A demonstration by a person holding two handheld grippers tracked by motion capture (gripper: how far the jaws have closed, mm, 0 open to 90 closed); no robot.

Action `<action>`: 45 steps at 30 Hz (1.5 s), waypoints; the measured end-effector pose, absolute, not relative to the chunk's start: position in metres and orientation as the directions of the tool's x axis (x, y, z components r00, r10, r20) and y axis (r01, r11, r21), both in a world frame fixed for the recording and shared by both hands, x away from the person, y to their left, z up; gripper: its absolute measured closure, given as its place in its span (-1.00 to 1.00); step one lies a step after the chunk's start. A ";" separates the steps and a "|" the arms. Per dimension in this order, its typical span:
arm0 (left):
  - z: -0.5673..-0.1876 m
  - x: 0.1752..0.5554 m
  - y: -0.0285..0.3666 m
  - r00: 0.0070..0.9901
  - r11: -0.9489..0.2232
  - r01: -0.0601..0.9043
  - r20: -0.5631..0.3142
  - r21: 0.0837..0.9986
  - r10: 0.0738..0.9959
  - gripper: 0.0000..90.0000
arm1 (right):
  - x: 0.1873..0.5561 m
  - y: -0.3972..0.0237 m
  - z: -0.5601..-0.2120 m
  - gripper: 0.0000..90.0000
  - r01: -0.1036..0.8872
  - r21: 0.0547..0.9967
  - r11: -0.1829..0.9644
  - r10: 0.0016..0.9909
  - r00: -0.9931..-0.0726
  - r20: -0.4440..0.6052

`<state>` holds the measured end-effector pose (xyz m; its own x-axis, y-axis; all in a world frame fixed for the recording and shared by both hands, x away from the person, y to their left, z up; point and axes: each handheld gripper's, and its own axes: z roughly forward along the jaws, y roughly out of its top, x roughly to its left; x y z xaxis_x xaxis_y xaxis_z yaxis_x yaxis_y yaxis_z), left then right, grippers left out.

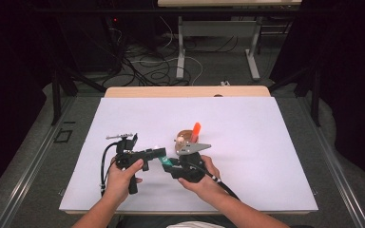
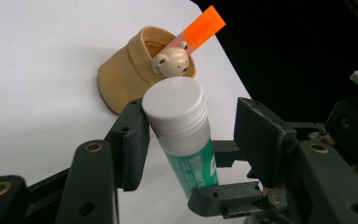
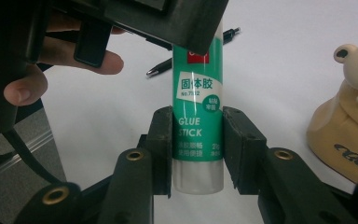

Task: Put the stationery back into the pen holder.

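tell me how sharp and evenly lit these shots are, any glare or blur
High view: bright white table, dark surroundings, soft detail. Left gripper view: glue stick cap sharp with mild sheen, near jaws soft. Right gripper view: label crisp with a glare streak, bear holder slightly soft.

Bright even light on the white table, dark surroundings, soft shadows, close-ups slightly blurred.

The glue stick, green-bodied with a white cap, stands tilted between the left gripper jaws. The left-hand jaw touches the cap's side; the right-hand jaw stands just apart from it. Below the cap, the right gripper clamps the stick's green body. Just beyond the cap sits a tan bear-shaped holder on the white table, with an orange strip sticking out of it.
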<state>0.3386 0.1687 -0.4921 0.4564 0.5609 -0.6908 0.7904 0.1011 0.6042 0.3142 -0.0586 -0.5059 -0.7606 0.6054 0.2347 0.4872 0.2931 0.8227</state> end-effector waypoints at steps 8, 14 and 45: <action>-0.493 0.339 0.172 0.435 0.114 0.803 -0.706 0.585 0.559 0.19 | 0.313 -0.057 -0.506 0.47 0.483 0.823 0.297 0.600 -0.766 0.233; -0.495 0.340 0.173 0.425 0.121 0.803 -0.703 0.584 0.571 0.34 | 0.313 -0.057 -0.507 0.47 0.482 0.823 0.302 0.597 -0.768 0.231; -0.495 0.340 0.174 0.432 0.091 0.795 -0.666 0.599 0.609 0.44 | 0.317 -0.053 -0.517 -0.07 0.494 0.788 0.368 0.571 -0.789 0.227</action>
<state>0.3402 0.1742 -0.4946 0.4317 0.6088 -0.6656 0.7953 0.0913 0.5993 0.3166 -0.0525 -0.5166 -0.7887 0.5713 0.2272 0.4938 0.3684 0.7877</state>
